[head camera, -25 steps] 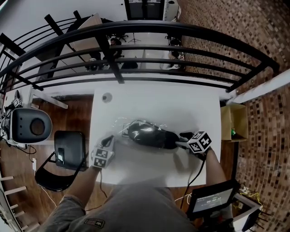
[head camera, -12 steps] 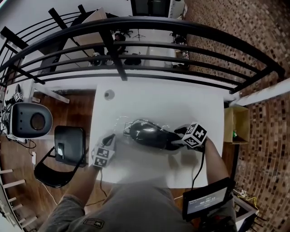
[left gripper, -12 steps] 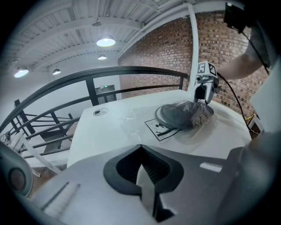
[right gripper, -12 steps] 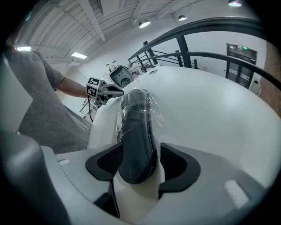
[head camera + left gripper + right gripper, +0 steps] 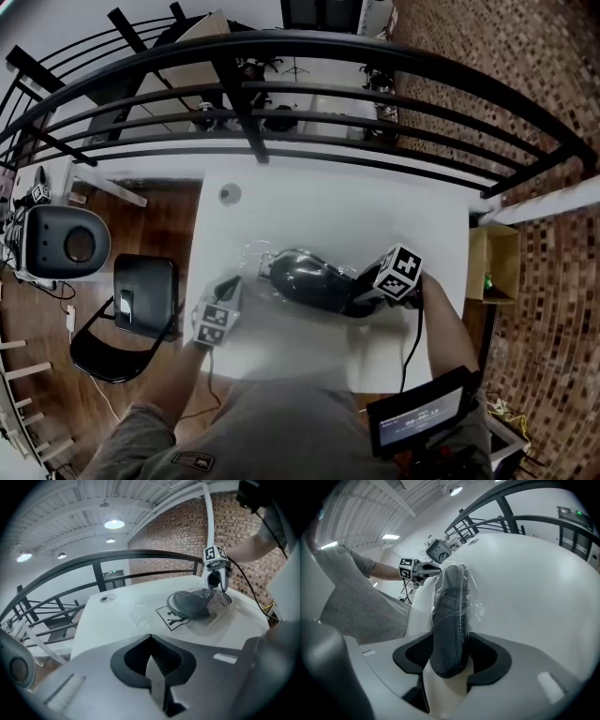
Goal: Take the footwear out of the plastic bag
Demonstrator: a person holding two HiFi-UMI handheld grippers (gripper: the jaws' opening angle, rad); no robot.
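A dark shoe [image 5: 314, 279] lies in a clear plastic bag [image 5: 258, 258] at the middle of the white table [image 5: 309, 211]. My left gripper [image 5: 230, 289] rests at the bag's left edge, shut on a thin fold of the film [image 5: 154, 677]. The bag's printed label [image 5: 176, 617] faces it. My right gripper [image 5: 364, 292] is at the shoe's right end. Its jaws have just been closing, with the shoe's end [image 5: 449, 639] between them and both pads [image 5: 417, 656] against its sides. Film still wraps the far part of the shoe [image 5: 461, 592].
A small round disc [image 5: 230, 194] sits on the table's far left corner. A black railing [image 5: 309, 89] runs behind the table. Left of it stand a black chair [image 5: 141, 300] and a grey device [image 5: 61, 244]. A cardboard box [image 5: 495, 262] sits right, a screen [image 5: 417, 417] near me.
My right gripper has moved left and rolled, going from beside the shoe's right end to around it. The left gripper has stayed at the bag's edge.
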